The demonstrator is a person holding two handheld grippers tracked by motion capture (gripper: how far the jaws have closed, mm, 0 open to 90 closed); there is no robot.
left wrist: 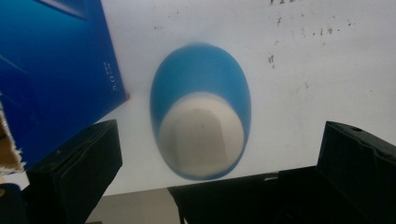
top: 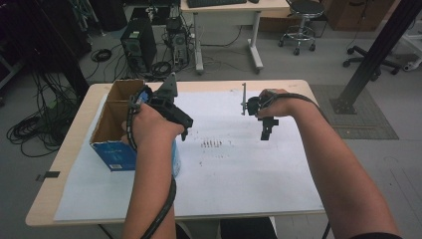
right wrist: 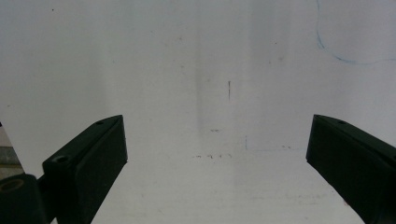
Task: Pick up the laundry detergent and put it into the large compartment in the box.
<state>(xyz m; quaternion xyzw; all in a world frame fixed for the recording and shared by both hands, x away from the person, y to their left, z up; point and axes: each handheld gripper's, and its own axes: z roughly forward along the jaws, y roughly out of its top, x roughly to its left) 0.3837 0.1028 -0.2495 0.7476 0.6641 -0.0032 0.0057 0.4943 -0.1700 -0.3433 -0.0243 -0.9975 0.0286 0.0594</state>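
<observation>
Left gripper view puts my left claw [left wrist: 205, 186] right over a blue cup [left wrist: 201, 109]: both jaws stand wide apart, one low at either side of the frame, and neither touches anything. I look down into the cup's pale inside; it stands upright on the white sheet [left wrist: 299, 84], its mouth facing me. Just beside the cup, toward the frame's left, is the blue box [left wrist: 51, 79], its corner near the cup's wall, with a sliver of sheet between them.

From the high view, the left claw [top: 184, 130] hangs above the worktop [top: 298, 85] next to the box [top: 113, 154], which is open on top and shows bare brown cardboard inside. A slice of the cup [top: 176, 158] peeks out beside my left forearm, close against the box.

My right claw [right wrist: 217, 154] is also spread open, holding nothing, with bare sheet [right wrist: 196, 56] between the jaws, marked by faint pen lines and a thin blue arc near the top corner. In the high view the right claw [top: 266, 130] hovers over the sheet's far right part, well apart from cup and box. Small dark specks dot the sheet between the two claws.
</observation>
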